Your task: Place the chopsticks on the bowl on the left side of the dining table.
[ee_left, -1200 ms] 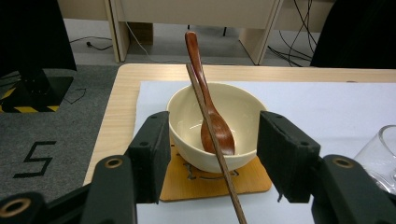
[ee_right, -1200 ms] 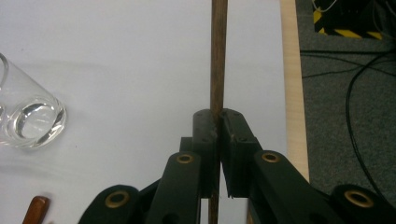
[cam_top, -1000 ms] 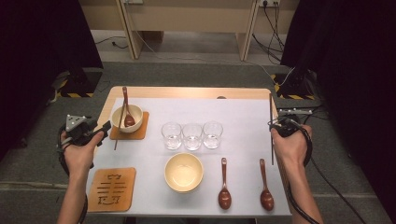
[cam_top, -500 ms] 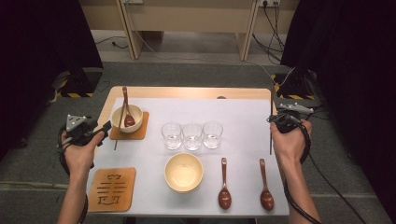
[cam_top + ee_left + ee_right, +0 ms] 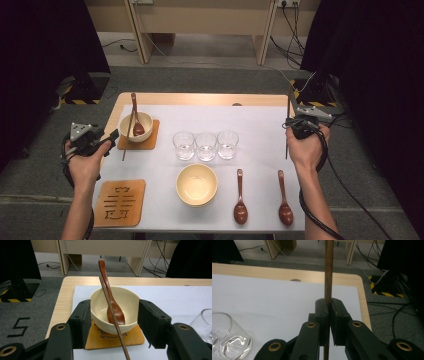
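1. Risk, judged from the layout: the chopstick [image 5: 328, 277] in the right gripper [image 5: 329, 305] is pinched at one narrow point, so it could pivot or slip through the pads if swung quickly.
2. Second risk: the other chopstick [image 5: 112, 317] leans on the rim of the far bowl [image 5: 113, 308] beside a wooden spoon [image 5: 111, 300]; a careless approach by the left gripper [image 5: 113, 322] could knock the stick off or tip the bowl on its coaster [image 5: 135, 338].
3. Right jaws: closed tight on the chopstick, which stands upright between the pads, at 3 o'clock on the worktop [image 5: 260, 120].
4. Left jaws: wide apart, holding nothing, framing the far bowl without visible contact, at 9 o'clock.
5. Layout in the high view: the far bowl sits at 10 o'clock; three glasses [image 5: 205, 145] stand in a row at the centre; an empty bowl [image 5: 197, 184] lies at 6 o'clock, two spoons [image 5: 240, 197] at 5 o'clock, a bare coaster [image 5: 120, 202] at 7 o'clock.
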Motion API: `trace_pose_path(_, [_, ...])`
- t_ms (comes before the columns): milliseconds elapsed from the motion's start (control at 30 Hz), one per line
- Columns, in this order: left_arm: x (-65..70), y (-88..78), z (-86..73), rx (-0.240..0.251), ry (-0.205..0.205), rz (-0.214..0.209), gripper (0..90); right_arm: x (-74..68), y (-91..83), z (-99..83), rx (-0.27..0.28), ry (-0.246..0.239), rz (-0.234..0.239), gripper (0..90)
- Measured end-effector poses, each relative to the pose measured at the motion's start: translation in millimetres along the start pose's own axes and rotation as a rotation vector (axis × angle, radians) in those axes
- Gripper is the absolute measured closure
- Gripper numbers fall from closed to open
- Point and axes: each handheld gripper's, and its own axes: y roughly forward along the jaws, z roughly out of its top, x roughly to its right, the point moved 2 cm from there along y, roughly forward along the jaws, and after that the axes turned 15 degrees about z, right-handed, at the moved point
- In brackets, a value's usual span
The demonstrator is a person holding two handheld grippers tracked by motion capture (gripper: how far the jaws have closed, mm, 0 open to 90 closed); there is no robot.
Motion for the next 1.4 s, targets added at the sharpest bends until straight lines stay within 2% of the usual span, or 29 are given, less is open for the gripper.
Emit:
trace_pose_path(300, [-0.5, -0.9, 0.6, 0.004, 0.000, 0.002, 43.9, -5.3, 2.4, 7.7, 0.088, -0.029, -0.006, 85.0])
trace_pose_path(567, [-0.3, -1.7, 1.1, 0.010, 0.000, 0.002, 44.0, -11.7, 4.9, 13.8, 0.144, -0.056, -0.001, 85.0])
trace_pose_path(867, [-1.1, -2.8, 2.2, 0.022, -0.001, 0.004, 44.0, -17.4, 11.4, 18.8, 0.185, -0.077, 0.014, 85.0])
trace_pose_path(1400, [-1.6, -3.8, 3.0, 0.029, -0.001, 0.006, 43.9, -28.3, 25.8, 27.0, 0.221, -0.073, 0.040, 85.0])
